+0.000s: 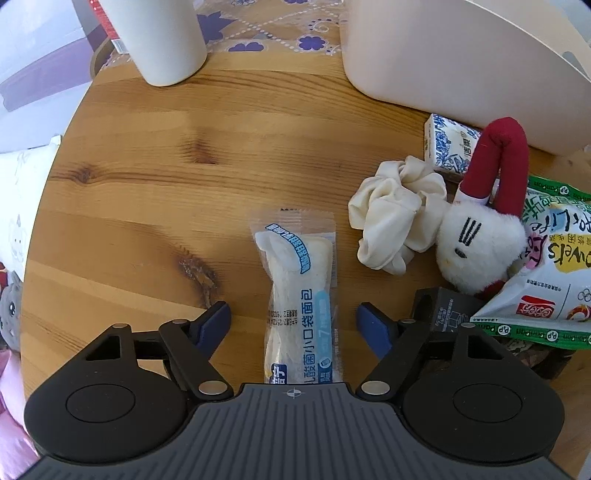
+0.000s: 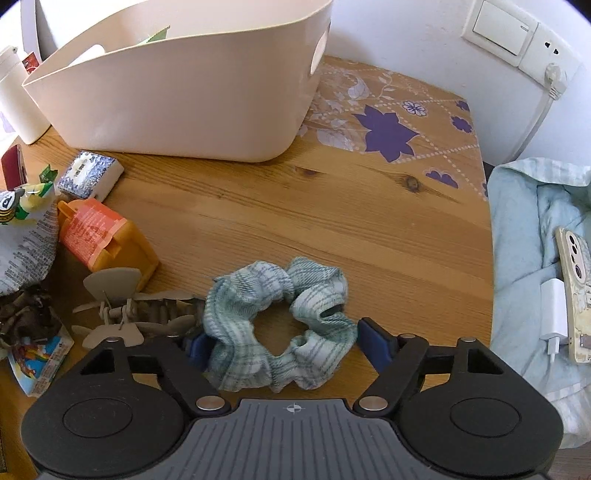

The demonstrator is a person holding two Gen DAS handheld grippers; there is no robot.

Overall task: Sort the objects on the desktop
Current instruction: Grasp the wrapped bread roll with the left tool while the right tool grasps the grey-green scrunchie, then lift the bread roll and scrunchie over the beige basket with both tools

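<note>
We've got the right gripper (image 2: 282, 341) w/ jaws apart around the scrunchie (image 2: 277, 325) on the tabletop (image 2: 332, 206), prob. touching it; soft, light, so pinch its bunched band.

The wooden table (image 2: 332, 206) has a clear mat with purple flowers (image 2: 388, 125) laid along its far edge, up to the far right corner. Behind that corner, on the white wall, there is a light switch (image 2: 496, 27) and just beside it a socket (image 2: 550, 55) with a white plug (image 2: 553, 75) in it; its cable (image 2: 535, 118) hangs down past the table's right edge. Beyond the right edge lies crumpled light blue bedding (image 2: 524, 221). On it rests a phone (image 2: 574, 288), camera side up, touching a white charger (image 2: 554, 314). Beyond the left edge I see a white printed cushion (image 1: 18, 206).
</note>
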